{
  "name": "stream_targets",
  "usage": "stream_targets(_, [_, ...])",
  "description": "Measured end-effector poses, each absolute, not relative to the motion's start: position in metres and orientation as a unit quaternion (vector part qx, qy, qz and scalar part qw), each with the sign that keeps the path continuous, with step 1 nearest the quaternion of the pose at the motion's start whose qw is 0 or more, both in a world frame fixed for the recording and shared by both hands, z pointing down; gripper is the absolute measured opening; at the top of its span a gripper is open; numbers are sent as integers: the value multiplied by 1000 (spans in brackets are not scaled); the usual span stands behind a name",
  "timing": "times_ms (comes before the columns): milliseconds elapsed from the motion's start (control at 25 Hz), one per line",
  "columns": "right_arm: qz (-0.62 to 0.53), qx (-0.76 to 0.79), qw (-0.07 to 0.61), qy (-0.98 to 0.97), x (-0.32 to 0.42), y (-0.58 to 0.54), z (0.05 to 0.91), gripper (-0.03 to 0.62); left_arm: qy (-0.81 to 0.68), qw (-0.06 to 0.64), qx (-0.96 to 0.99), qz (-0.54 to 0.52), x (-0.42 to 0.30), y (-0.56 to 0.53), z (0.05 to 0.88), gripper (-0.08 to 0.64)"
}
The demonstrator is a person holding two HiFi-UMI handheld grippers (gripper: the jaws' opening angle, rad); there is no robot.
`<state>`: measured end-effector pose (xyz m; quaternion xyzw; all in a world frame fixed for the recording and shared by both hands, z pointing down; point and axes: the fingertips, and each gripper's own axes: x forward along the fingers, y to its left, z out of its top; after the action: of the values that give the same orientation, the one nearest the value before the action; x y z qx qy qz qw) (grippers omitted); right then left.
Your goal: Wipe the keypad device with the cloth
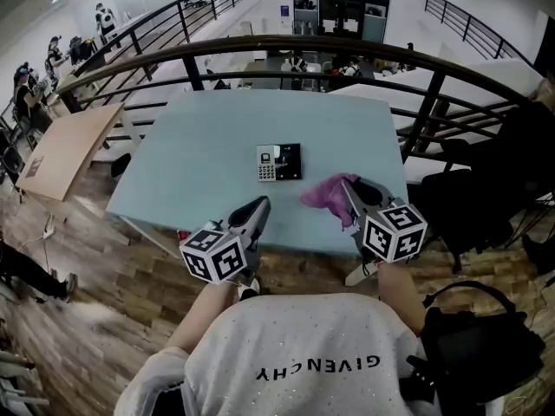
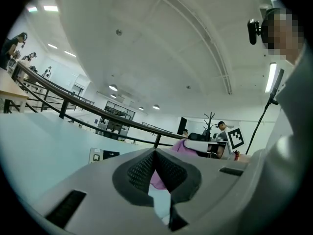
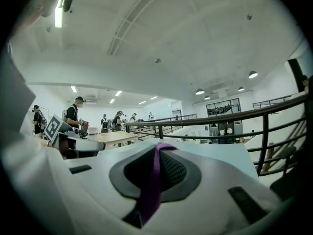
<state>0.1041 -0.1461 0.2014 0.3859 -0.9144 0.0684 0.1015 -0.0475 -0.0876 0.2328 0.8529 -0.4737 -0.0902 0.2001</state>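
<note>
The keypad device [image 1: 278, 162], grey keys on the left and a black part on the right, lies flat in the middle of the light-blue table [image 1: 208, 146]. My right gripper [image 1: 348, 189] is shut on the pink-purple cloth [image 1: 329, 194], which bunches out to the left of its tip, near and right of the device. In the right gripper view the cloth [image 3: 154, 180] is pinched between the jaws. My left gripper [image 1: 261, 206] is shut and holds nothing, near and slightly left of the device. The left gripper view shows the device [image 2: 101, 155] ahead and the cloth [image 2: 177, 145] to the right.
A dark curved railing [image 1: 286, 46] runs behind the table and down its right side. A wooden table [image 1: 65, 150] stands to the left. A black bag [image 1: 477, 336] sits on the floor at the lower right. Several people stand far off at the upper left.
</note>
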Motion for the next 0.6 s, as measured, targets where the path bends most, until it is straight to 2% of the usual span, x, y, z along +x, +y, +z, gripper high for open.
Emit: stream_targets(600, [54,386,124,-912,144,-95,197,25,-504,197,836,-89,-23,-31,224,0])
